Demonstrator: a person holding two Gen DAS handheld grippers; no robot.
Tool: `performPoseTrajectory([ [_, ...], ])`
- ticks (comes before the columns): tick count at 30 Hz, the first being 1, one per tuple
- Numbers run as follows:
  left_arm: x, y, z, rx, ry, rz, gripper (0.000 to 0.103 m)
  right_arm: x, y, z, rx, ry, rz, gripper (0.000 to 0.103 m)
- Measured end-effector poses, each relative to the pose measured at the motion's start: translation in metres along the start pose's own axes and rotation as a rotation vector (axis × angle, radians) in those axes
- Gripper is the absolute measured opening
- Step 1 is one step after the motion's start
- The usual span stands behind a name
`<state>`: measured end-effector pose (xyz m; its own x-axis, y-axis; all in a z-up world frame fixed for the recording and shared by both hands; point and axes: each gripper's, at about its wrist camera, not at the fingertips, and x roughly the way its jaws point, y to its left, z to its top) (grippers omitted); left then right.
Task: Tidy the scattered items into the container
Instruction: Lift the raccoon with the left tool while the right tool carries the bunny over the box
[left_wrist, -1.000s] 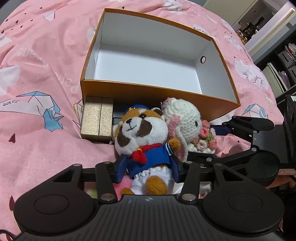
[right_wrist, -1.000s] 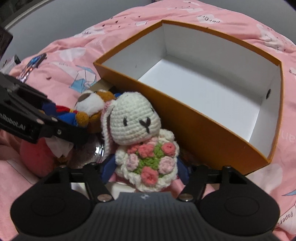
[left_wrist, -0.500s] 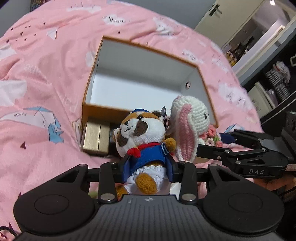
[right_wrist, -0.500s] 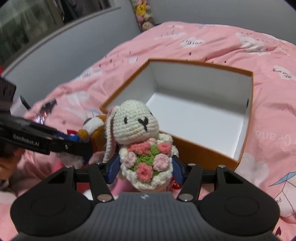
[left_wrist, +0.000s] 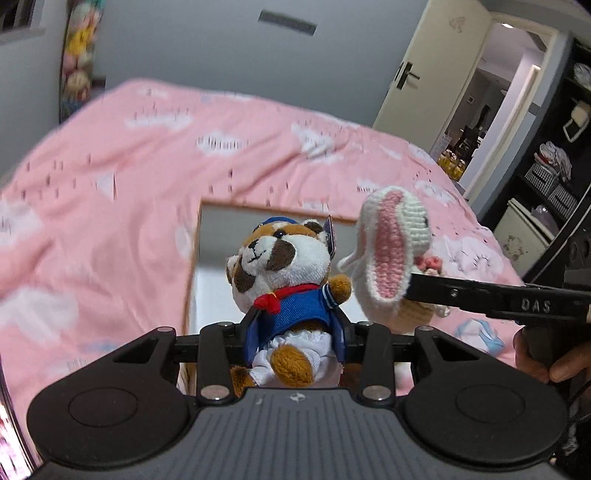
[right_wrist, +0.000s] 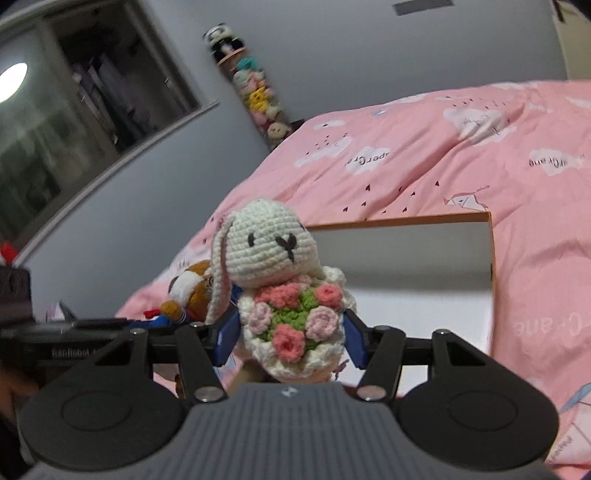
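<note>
1. Left gripper (left_wrist: 295, 328) clamps the raccoon plush (left_wrist: 284, 280); right gripper (right_wrist: 291, 332) clamps the crochet bunny (right_wrist: 284, 291).
2. Both toys are airborne, just short of the orange box (right_wrist: 491, 251).
3. Next I carry them over the rim, then release.

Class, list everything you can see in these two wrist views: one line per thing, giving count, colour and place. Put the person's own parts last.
Plush raccoon: one, brown and white with blue jacket and red scarf, held up in front of the box.
Crochet bunny: one, white with pink ears and pink-green bouquet, held up beside the raccoon.
Box: one, orange outside and white inside, open on the bed.
Bedspread: one, pink with white clouds.
Stack of plush toys: several, mixed colours, against the grey wall.
Door: one, cream, open.
Left gripper: black, closed on the raccoon.
Right gripper: black, closed on the bunny.
Hand: one, lower right of the left wrist view.
</note>
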<state>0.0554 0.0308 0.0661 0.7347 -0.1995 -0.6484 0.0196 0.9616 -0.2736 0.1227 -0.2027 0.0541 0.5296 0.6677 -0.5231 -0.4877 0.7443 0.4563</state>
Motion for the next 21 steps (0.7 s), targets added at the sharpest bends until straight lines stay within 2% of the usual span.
performPoseTrajectory([
  [3,0.011,-0.001,0.011,0.022,-0.021,0.019,0.044,0.018,-0.004,0.009,0.045,0.004,-0.016,0.061],
  [7,0.043,0.006,0.021,0.006,0.001,0.026,0.044,0.050,-0.017,0.014,0.132,0.039,-0.030,0.061],
  [10,0.067,0.005,0.020,0.036,0.033,0.076,0.044,0.074,-0.032,0.011,0.211,0.083,-0.049,0.062],
  [14,0.100,0.011,0.014,0.052,0.123,0.090,0.044,0.106,-0.049,-0.002,0.274,0.158,-0.091,0.062],
  [21,0.133,0.017,0.003,0.089,0.215,0.137,0.044,0.144,-0.065,-0.021,0.367,0.258,-0.106,0.062],
])
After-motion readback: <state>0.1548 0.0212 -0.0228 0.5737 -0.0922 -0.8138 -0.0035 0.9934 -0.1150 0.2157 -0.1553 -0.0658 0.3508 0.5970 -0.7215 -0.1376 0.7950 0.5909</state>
